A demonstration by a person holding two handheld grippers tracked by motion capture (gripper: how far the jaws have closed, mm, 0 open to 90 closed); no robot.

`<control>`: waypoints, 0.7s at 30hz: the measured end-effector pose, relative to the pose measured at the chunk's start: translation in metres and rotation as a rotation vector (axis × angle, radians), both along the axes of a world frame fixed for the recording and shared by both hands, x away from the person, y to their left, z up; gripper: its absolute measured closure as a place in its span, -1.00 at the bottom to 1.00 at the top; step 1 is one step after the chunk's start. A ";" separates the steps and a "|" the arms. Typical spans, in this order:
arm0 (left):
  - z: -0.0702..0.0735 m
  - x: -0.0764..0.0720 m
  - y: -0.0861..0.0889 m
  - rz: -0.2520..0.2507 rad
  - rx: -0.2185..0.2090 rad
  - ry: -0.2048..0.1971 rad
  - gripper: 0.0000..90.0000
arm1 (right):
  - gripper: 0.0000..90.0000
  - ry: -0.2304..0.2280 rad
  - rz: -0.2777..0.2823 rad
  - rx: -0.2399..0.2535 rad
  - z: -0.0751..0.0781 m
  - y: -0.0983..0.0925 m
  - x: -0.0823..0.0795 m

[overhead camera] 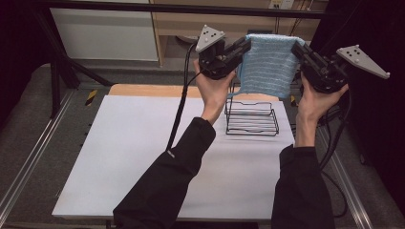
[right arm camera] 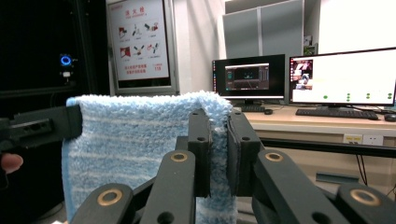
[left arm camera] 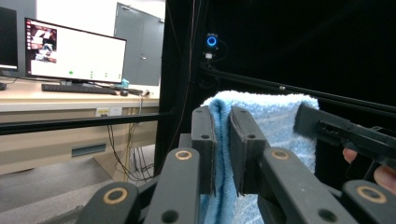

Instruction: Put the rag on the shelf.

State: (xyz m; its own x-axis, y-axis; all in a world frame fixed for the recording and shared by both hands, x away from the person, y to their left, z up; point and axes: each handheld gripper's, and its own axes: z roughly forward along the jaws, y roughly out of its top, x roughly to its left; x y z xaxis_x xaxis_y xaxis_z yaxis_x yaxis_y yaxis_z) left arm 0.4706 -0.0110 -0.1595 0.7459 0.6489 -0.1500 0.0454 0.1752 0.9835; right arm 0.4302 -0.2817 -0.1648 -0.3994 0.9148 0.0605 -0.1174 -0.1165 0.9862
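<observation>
A light blue striped towel (overhead camera: 269,64) hangs stretched in the air between both grippers, above the far part of the table. My left gripper (overhead camera: 244,46) is shut on the towel's upper left corner, and the left gripper view shows the towel (left arm camera: 275,121) pinched between its jaws. My right gripper (overhead camera: 299,48) is shut on the upper right corner; the towel (right arm camera: 135,140) hangs beside its jaws in the right gripper view. A black wire rack (overhead camera: 251,117) stands on the table just below the towel's lower edge.
The white table top (overhead camera: 133,152) spreads wide to the left of the rack. A wooden strip (overhead camera: 143,89) runs along its far edge. Cables trail down from both grippers. Metal rails flank the table. Monitors (right arm camera: 343,77) stand on a desk beyond.
</observation>
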 end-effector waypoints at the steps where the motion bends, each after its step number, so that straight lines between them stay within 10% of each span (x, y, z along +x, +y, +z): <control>1: 0.000 0.002 0.000 0.000 -0.004 0.001 0.79 | 0.83 0.000 0.001 0.006 0.001 -0.001 0.002; 21: 0.010 0.038 -0.010 0.064 0.076 -0.037 0.79 | 0.83 0.035 -0.004 0.035 0.000 -0.003 0.045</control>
